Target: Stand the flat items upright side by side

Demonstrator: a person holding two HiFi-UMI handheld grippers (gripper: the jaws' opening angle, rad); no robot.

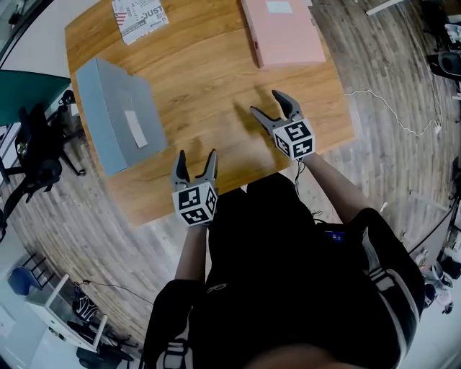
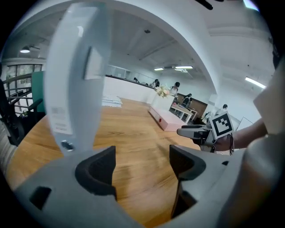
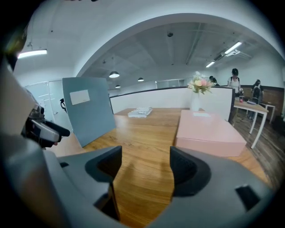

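The left gripper [image 1: 196, 155] and right gripper [image 1: 265, 101], fingers [image 3: 189, 171] released and empty, hover over open desk [image 1: 209, 79] near its edge. A grey box [image 1: 119, 115] stands to their left; a pink box [image 1: 282, 30] lies beyond.

Smooth wood-grain table [image 1: 209, 79]; matt grey box file [image 1: 119, 115] and matt pink box file [image 1: 284, 32], probably card.

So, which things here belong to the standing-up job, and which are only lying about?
For the job:
grey-blue box file, standing upright
pink box file, lying flat

Just lying about:
printed leaflet, at the table's far edge
white cable, on the floor
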